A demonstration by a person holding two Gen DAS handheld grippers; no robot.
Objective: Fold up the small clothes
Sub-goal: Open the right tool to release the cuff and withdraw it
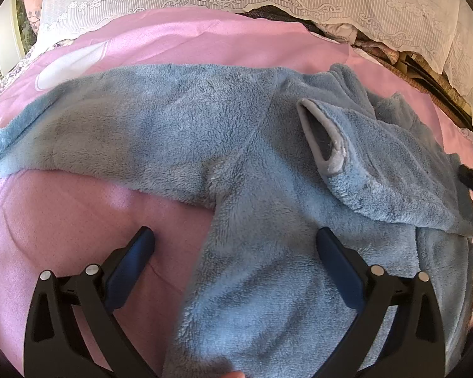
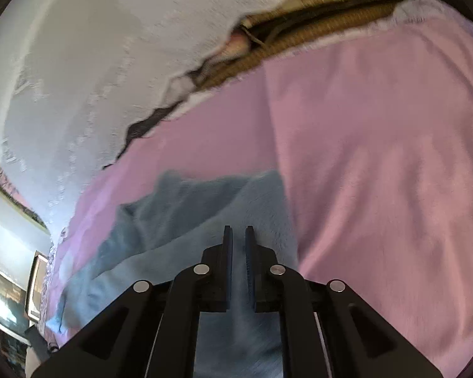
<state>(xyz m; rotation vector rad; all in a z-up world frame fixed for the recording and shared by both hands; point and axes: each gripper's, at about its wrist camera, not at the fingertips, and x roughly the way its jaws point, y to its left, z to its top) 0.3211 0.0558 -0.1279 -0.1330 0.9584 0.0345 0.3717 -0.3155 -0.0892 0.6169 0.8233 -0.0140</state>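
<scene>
A fluffy blue fleece garment (image 1: pixel 205 132) is lying across the pink bed sheet (image 1: pixel 63 220), its long axis running left to right. The left tongs (image 1: pixel 236 239) are hanging released, straddling one hanging limb. The right tongs (image 2: pixel 239 231) are clenching a fold of the fleece.

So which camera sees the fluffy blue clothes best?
The left wrist view: the blue fleece garment lies spread across the pink sheet. The right wrist view shows only a blurred bunch of it at the gripper.

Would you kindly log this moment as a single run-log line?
step: folding | garment: blue fleece on pink sheet | left gripper: open, astride fleece | right gripper: shut on fleece
</scene>
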